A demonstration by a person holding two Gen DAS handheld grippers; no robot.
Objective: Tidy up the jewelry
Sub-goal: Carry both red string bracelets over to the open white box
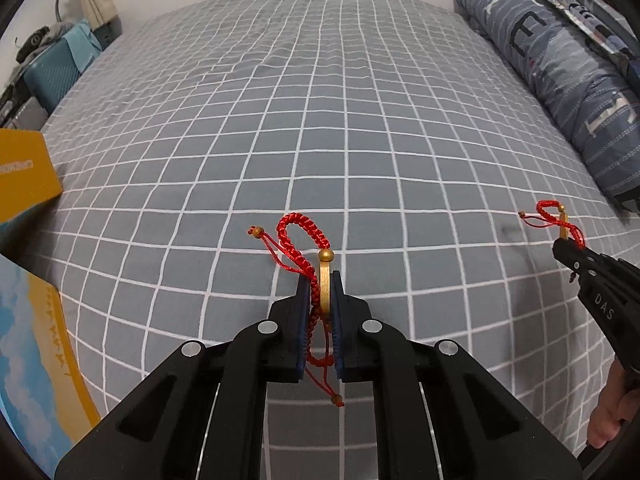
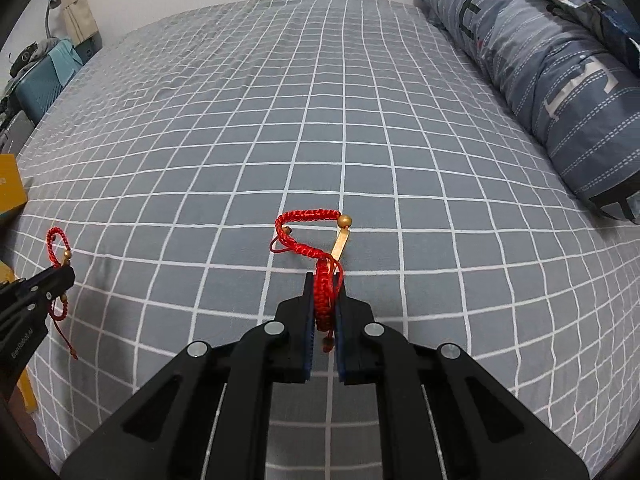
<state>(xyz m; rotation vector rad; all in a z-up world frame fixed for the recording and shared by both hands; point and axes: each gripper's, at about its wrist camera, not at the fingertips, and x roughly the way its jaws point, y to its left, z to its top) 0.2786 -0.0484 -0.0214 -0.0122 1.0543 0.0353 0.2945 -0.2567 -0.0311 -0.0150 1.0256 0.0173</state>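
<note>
My left gripper (image 1: 320,280) is shut on a red braided bracelet (image 1: 298,230) with a gold bar and gold bead, held above the checked bedsheet (image 1: 320,120). Its loop sticks out past the fingertips and a cord tail hangs below. My right gripper (image 2: 324,280) is shut on a second red braided bracelet (image 2: 308,216) with a gold bar and bead. Each gripper also shows in the other view: the right one at the far right (image 1: 568,246), the left one at the far left (image 2: 66,272), each with its bracelet.
A rolled blue-grey duvet (image 2: 540,60) lies along the right side of the bed. A yellow box (image 1: 24,172) sits at the left edge, with a yellow-and-blue box (image 1: 36,352) nearer me. A teal suitcase (image 1: 52,76) stands beyond the bed's left side.
</note>
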